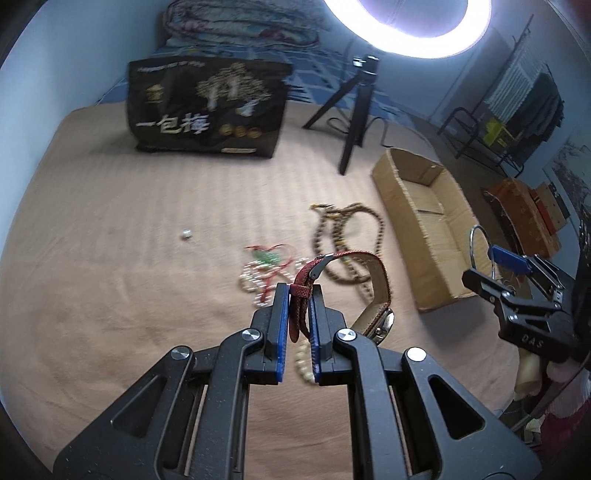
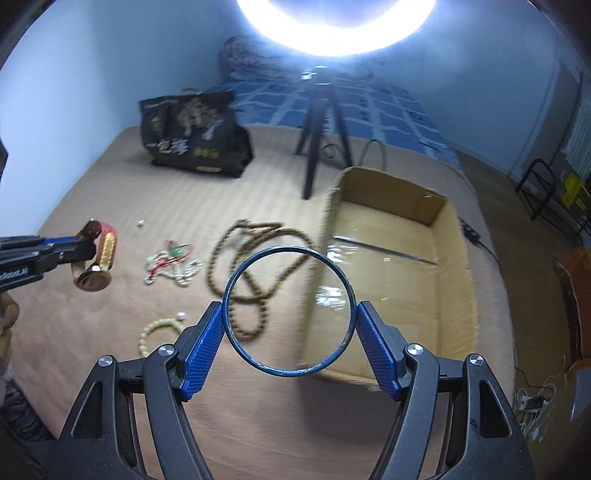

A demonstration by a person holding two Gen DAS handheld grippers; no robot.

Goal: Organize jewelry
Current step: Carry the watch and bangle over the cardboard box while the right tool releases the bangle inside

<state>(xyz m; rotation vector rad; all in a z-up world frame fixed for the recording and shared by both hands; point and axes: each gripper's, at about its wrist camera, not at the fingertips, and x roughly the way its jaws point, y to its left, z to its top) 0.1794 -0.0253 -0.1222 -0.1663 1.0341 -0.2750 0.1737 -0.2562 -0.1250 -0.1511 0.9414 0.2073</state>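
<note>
Main light is a ring light (image 2: 336,22) up top in both views, blown out to pure white with a bluish haze bleeding onto the wall (image 2: 92,74) around it. Everything has a cool blue cast, and the room's fairly dim away from the lamp. Glare streaks show on the tape in the box (image 2: 388,258). Heavy fisheye bend with dark corners. Far stuff like the bag (image 1: 207,107) is soft and smeary, and the beads (image 2: 255,273) are blurred too.

Cardboard box (image 2: 391,273) right of bead necklace (image 2: 255,273); bag (image 2: 192,136), tripod (image 2: 321,129) behind.
</note>
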